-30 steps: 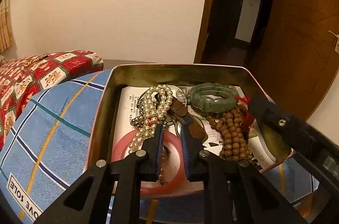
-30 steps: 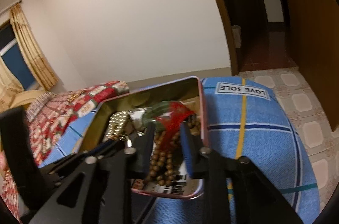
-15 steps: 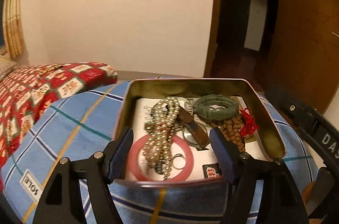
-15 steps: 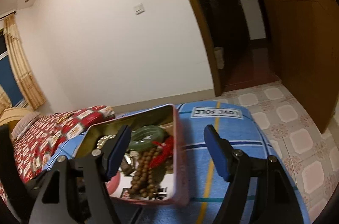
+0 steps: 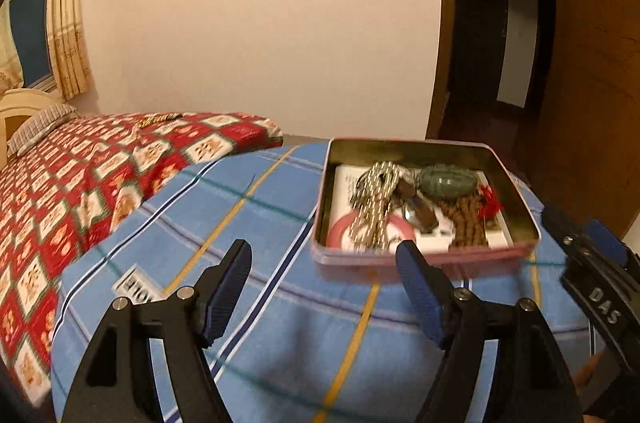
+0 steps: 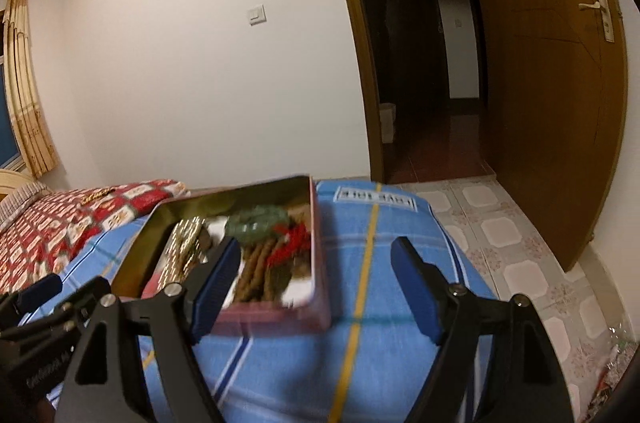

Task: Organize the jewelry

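Note:
An open pink metal tin sits on a blue plaid blanket. Inside lie a pearl necklace, a green jade bangle, a brown wooden bead string with a red tassel, and a pink bangle. My left gripper is open and empty, just in front of the tin. My right gripper is open and empty, beside the tin, which shows blurred with the green bangle and beads inside.
A red patterned bedspread lies to the left with a small gold item on it. The tiled floor, an open wooden door and a dark doorway are to the right. The right gripper's body shows beside the tin.
Both grippers were shut over jewelry in the tin; they have opened and pulled back and up. The pearl necklace and the bead string now lie in the tin.

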Tool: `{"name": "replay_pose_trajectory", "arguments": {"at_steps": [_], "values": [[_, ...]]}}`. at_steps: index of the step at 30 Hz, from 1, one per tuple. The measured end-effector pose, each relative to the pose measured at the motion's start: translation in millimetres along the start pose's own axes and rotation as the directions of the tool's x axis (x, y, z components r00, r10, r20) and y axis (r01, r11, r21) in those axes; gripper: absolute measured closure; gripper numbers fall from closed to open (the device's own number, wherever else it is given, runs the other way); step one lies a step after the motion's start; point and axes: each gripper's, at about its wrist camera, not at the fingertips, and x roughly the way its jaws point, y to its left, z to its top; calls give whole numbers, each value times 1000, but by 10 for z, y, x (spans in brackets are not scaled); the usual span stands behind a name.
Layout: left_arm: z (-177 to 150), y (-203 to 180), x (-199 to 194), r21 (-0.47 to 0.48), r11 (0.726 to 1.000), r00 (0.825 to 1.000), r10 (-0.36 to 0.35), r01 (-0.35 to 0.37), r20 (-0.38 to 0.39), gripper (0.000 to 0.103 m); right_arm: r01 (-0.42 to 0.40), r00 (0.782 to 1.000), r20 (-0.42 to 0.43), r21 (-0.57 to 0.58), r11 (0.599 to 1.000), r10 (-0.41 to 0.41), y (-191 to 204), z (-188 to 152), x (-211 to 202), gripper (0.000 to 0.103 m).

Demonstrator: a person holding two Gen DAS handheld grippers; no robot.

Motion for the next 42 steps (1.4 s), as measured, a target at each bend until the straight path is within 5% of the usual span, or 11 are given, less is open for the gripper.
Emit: {"name": "replay_pose_trajectory", "arguments": {"at_steps": [11,22,25,42], "values": [[-305,111,-553,21,1000,1000,19,-20,21,28,21,998,61,-31,999,-19,25,-201,-826,11],[-122,197,-1231,-4,999,987,35,-35,156,28,37,979,203,-90,995,-19,255,40,-1533,0],[-65,233,-1373,-32,999,982,32,-27,187,20,30,971,240,-86,996,-9,311,112,-1670,0],[6,237,-1474,-10,998,969,63,-62,239,15,8,958,285,-40,999,4,276,181,-1784,0]]}}
